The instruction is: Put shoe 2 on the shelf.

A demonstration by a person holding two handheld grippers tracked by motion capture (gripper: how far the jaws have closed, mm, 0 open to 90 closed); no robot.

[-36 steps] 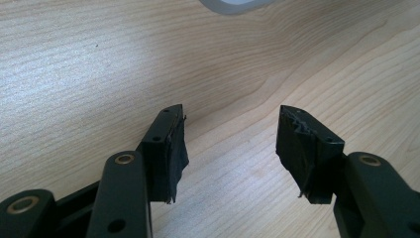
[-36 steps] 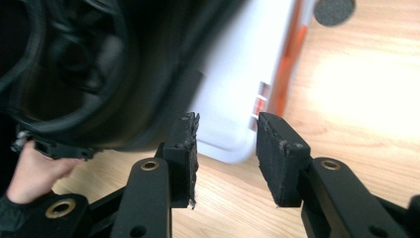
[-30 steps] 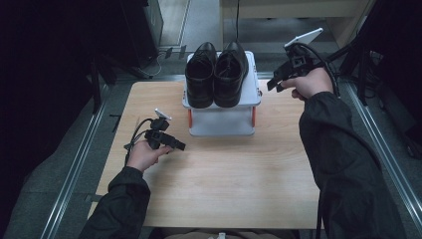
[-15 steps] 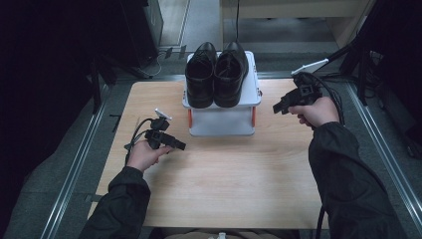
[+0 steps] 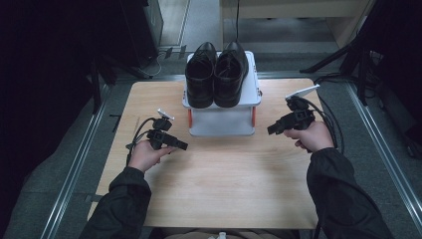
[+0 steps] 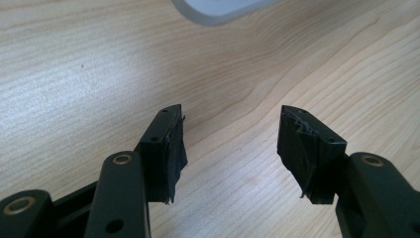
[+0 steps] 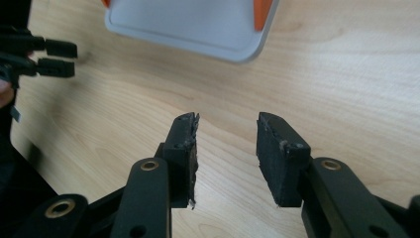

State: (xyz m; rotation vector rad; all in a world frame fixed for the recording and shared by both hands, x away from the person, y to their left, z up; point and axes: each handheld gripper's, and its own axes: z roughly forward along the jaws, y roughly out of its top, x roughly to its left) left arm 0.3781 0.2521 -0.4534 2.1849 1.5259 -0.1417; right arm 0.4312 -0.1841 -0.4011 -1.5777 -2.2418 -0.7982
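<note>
The pair of black leather shoes [image 5: 217, 73] sits atop the white stand [image 5: 221, 122]. Left gripper [image 5: 169, 142] and right gripper [image 5: 279, 125] flank it, jaws spread, empty. A clumsy one-sided grab could likely tip the stand.

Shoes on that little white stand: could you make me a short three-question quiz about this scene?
1. True or false: the pair of black shoes sits on the white stand.
2. What is between the jaws of the left gripper?
3. The right gripper is: A) shut on a shoe, B) open above the wooden table, C) resting on the stand.

Key: 1 true; 2 nothing, just the bare table behind; 3 B.
</note>
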